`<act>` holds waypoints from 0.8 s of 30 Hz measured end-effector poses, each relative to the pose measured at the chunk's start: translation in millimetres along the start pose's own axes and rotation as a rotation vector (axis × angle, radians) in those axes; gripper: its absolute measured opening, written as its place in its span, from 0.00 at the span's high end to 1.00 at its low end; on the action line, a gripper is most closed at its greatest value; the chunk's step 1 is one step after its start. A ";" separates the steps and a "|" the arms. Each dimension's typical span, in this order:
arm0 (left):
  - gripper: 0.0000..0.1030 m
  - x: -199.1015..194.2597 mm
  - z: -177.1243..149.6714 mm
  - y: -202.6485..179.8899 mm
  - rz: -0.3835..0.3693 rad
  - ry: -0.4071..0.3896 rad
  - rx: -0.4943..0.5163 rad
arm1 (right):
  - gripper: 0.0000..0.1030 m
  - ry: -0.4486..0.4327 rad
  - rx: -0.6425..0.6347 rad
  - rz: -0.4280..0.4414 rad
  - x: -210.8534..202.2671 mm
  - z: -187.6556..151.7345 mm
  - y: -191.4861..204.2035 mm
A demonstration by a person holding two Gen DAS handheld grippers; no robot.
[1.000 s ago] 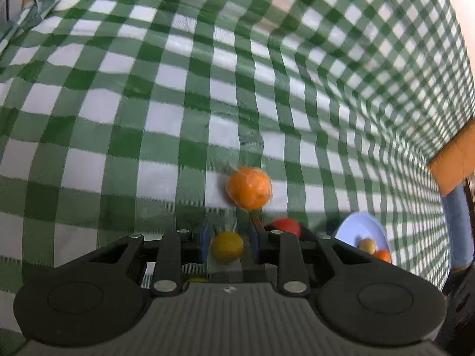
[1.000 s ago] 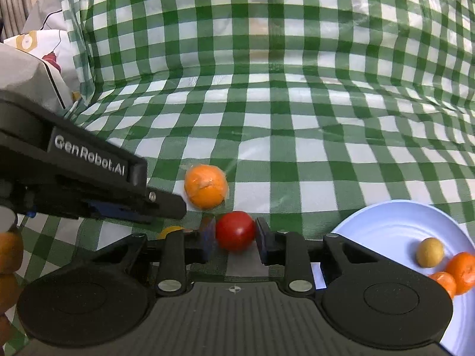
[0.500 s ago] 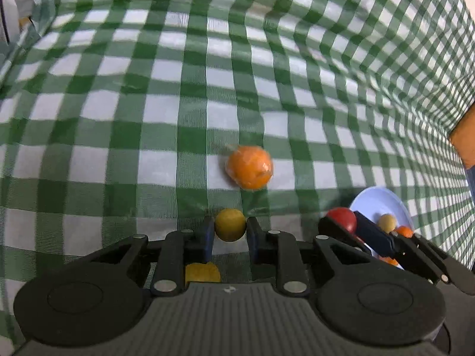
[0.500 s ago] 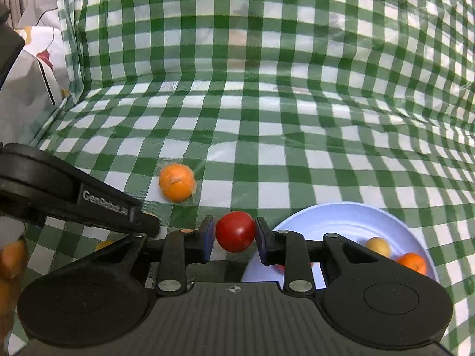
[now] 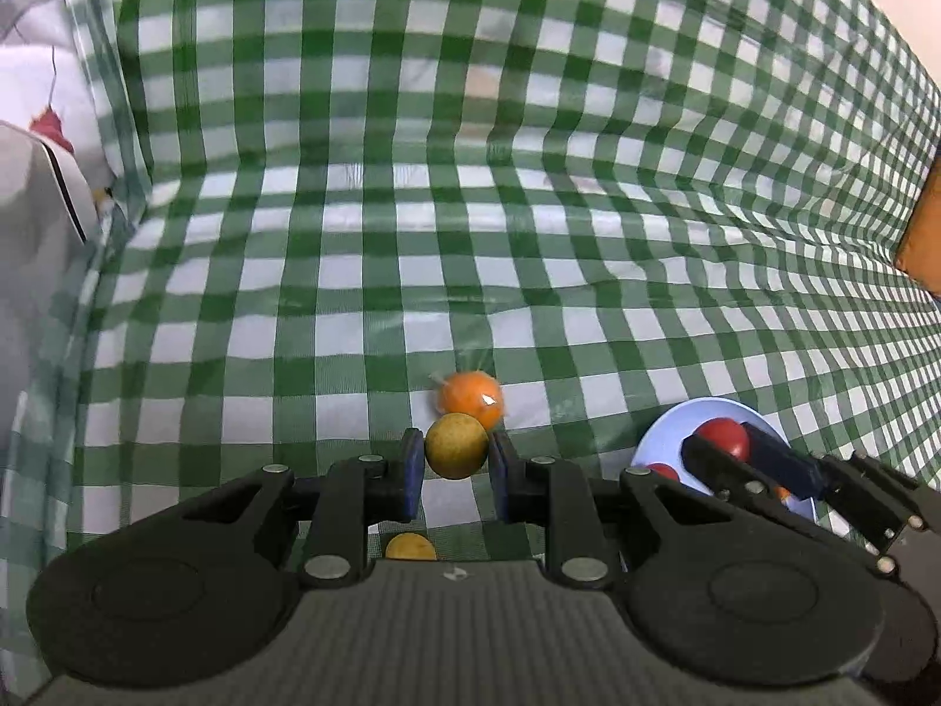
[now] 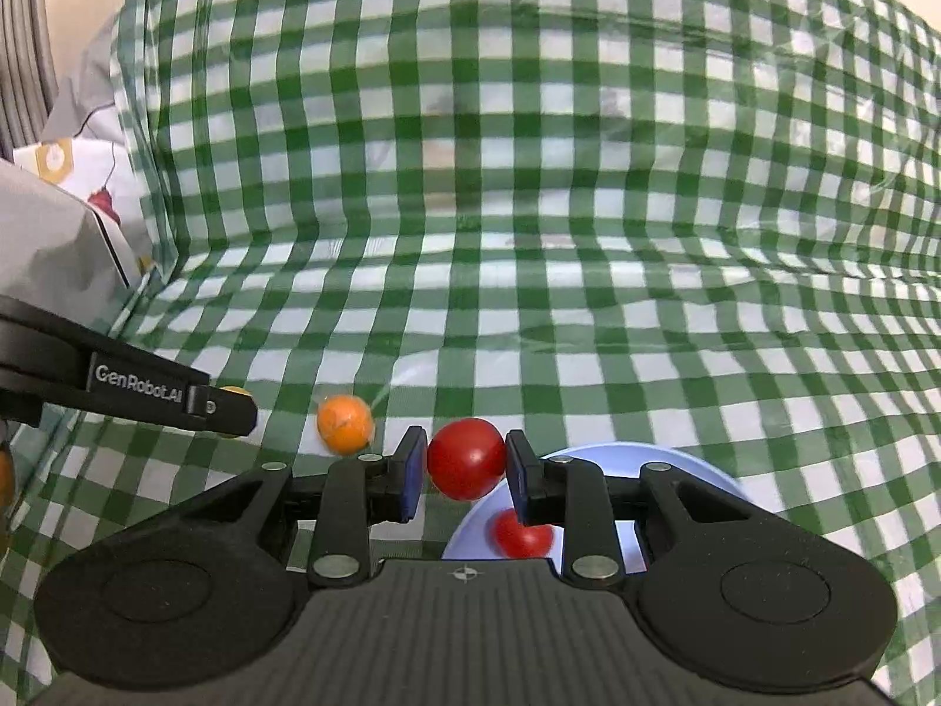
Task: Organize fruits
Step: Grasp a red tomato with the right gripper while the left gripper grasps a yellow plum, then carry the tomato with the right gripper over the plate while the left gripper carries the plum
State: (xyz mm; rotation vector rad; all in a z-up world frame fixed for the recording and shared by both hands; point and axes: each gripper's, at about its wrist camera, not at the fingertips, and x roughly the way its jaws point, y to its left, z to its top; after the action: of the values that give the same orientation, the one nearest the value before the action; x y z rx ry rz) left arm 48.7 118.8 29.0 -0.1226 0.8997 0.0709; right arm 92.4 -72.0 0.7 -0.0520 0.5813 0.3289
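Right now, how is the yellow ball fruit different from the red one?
The yellow fruit is dull and speckled; the red fruit is glossy. The left gripper holds the yellow one over the tablecloth; the right gripper holds the red one at the blue plate. Both are round and pinched.

right gripper (image 6: 460, 473) carried red tomato (image 6: 466, 458) over blue plate (image 6: 700, 465) | left gripper (image 5: 454, 466) lifted yellow fruit (image 5: 456, 445)

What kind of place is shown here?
Probably a home dining table: a green checked cloth covers it, a blue plate holds fruit, and a printed pillow lies at the left.
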 end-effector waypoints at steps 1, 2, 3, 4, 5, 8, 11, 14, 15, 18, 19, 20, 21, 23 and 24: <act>0.75 -4.1 -0.8 -3.6 0.003 -0.006 0.009 | 0.71 -0.007 0.003 -0.002 -4.7 0.6 -3.0; 0.75 -7.8 -1.9 -6.3 0.005 -0.011 0.017 | 0.71 -0.012 0.004 -0.002 -9.1 0.5 -5.8; 0.75 -12.0 -3.0 -9.8 0.004 -0.015 0.027 | 0.71 -0.017 0.005 -0.002 -12.6 0.7 -8.5; 0.75 -15.8 -3.9 -13.0 0.001 -0.019 0.036 | 0.71 -0.020 0.005 -0.004 -16.9 0.2 -12.8; 0.75 -19.9 -4.8 -16.9 -0.001 -0.025 0.046 | 0.71 -0.023 0.003 -0.007 -20.6 -0.6 -16.6; 0.75 -29.3 -6.6 -27.3 -0.010 -0.044 0.067 | 0.71 -0.024 0.003 -0.013 -27.0 -4.1 -26.8; 0.75 -30.1 -7.7 -39.4 -0.020 -0.042 0.079 | 0.71 -0.020 0.012 -0.027 -31.0 -8.3 -39.0; 0.75 -29.2 -8.0 -52.5 -0.043 -0.032 0.088 | 0.71 -0.025 0.029 -0.042 -33.5 -9.6 -50.2; 0.75 -28.0 -8.3 -58.1 -0.051 -0.029 0.096 | 0.71 -0.025 0.032 -0.045 -34.3 -10.0 -53.9; 0.75 -25.8 -11.0 -69.7 -0.065 -0.020 0.119 | 0.71 -0.020 0.044 -0.057 -35.2 -12.7 -65.5; 0.75 -24.2 -12.0 -73.0 -0.068 -0.016 0.126 | 0.71 -0.018 0.047 -0.060 -35.4 -13.8 -68.8; 0.75 -21.9 -12.7 -75.5 -0.070 -0.013 0.131 | 0.71 -0.016 0.048 -0.063 -35.6 -15.2 -72.2; 0.75 -20.3 -13.4 -77.5 -0.072 -0.010 0.136 | 0.71 -0.013 0.048 -0.066 -35.9 -16.7 -75.7; 0.75 -16.7 -13.4 -79.9 -0.073 -0.007 0.142 | 0.71 -0.008 0.047 -0.074 -36.2 -19.1 -82.0; 0.75 -15.6 -13.8 -81.0 -0.073 -0.005 0.144 | 0.71 -0.007 0.049 -0.078 -37.1 -20.3 -85.6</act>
State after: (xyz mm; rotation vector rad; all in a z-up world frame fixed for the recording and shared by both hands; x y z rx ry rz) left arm 37.4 36.5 38.9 -0.0212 0.8914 -0.0617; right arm 79.8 -166.6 0.3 -0.0266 0.5789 0.2392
